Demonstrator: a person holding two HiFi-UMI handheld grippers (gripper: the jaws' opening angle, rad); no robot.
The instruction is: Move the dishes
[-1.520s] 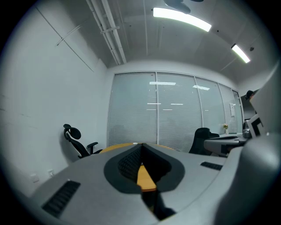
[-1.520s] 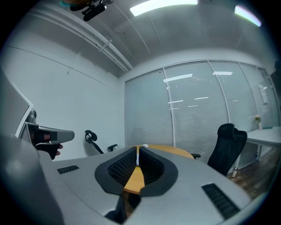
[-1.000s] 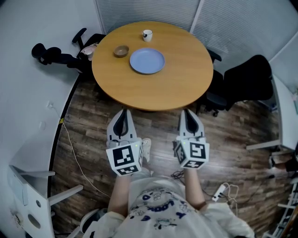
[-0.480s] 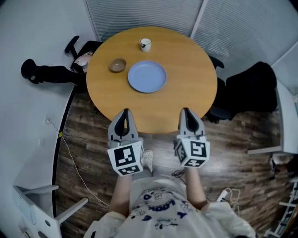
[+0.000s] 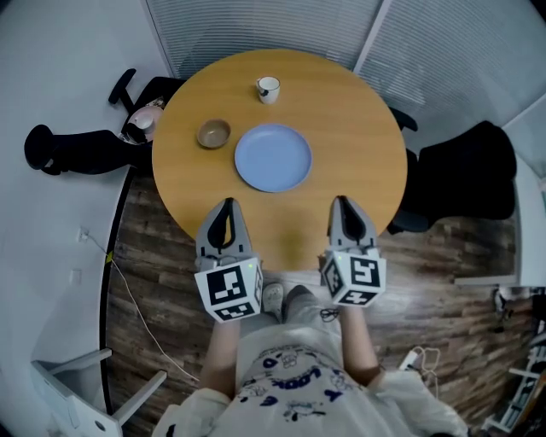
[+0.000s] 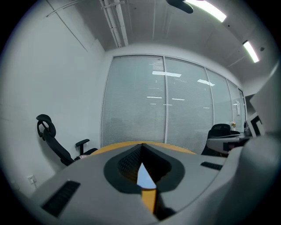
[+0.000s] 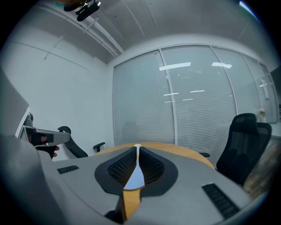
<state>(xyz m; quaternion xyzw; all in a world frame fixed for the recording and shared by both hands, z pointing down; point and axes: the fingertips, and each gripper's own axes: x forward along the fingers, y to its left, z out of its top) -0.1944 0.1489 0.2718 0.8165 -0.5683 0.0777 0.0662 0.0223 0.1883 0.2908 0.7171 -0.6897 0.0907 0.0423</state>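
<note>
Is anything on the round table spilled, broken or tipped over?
Nothing stands out. The blue plate lies flat. The small bowl and the white cup stand upright, each apart from the others. The wooden table shows no spill around them.

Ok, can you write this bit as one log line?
left gripper shut, empty | right gripper shut, empty | blue plate, brown bowl, white cup on round table, untouched

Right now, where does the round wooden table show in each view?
Head view: the round wooden table fills the upper middle.
Left gripper view: low centre, only its far edge shows as a thin orange arc.
Right gripper view: low centre, an orange arc that is widest at the right.
Shared landmark: the slatted blinds behind it.
</note>
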